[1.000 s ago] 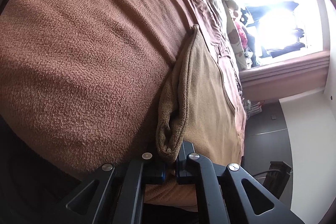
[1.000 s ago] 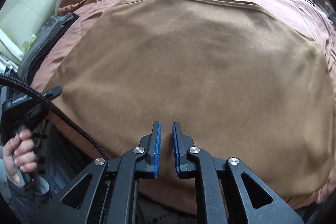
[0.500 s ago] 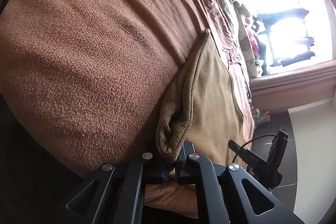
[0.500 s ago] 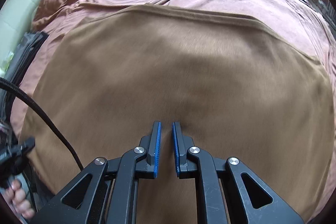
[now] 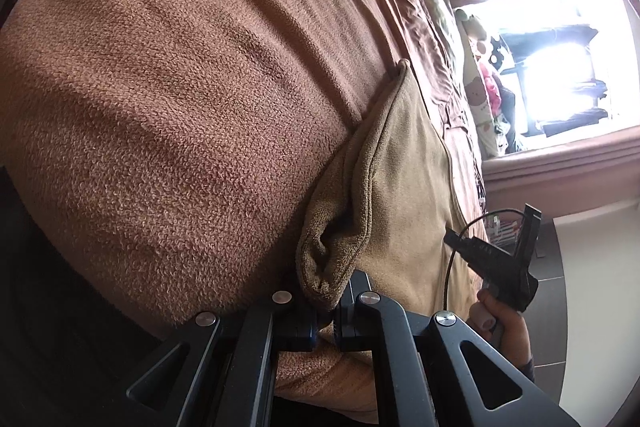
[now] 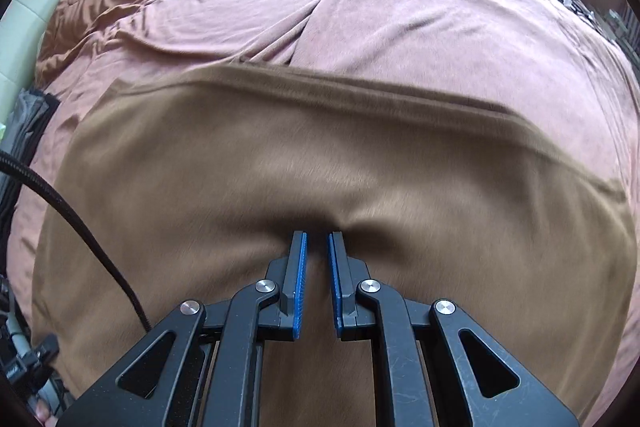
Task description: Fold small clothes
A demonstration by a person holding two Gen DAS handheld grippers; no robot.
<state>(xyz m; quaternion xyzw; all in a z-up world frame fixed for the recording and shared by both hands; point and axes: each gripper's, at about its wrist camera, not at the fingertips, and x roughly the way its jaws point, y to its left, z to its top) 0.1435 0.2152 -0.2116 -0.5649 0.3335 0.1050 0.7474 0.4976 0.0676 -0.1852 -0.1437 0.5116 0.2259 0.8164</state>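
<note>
Our left gripper point(image 5: 327, 311) is clamped on a bunched corner of the tan fleece garment point(image 6: 320, 171) lying spread on the bed point(image 6: 248, 11), while our right gripper point(image 6: 318, 241), nearly closed, seems to press its blurred middle without holding anything.

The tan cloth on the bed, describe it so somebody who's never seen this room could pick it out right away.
Start with the wide bed cover, pinkish brown and wrinkled. Spread flat over its near part is the tan cloth, with the right gripper pressing a dimple into it and the left gripper shut on its bunched corner. It is yellower and smoother than the cover, with a straight hemmed far edge.
</note>
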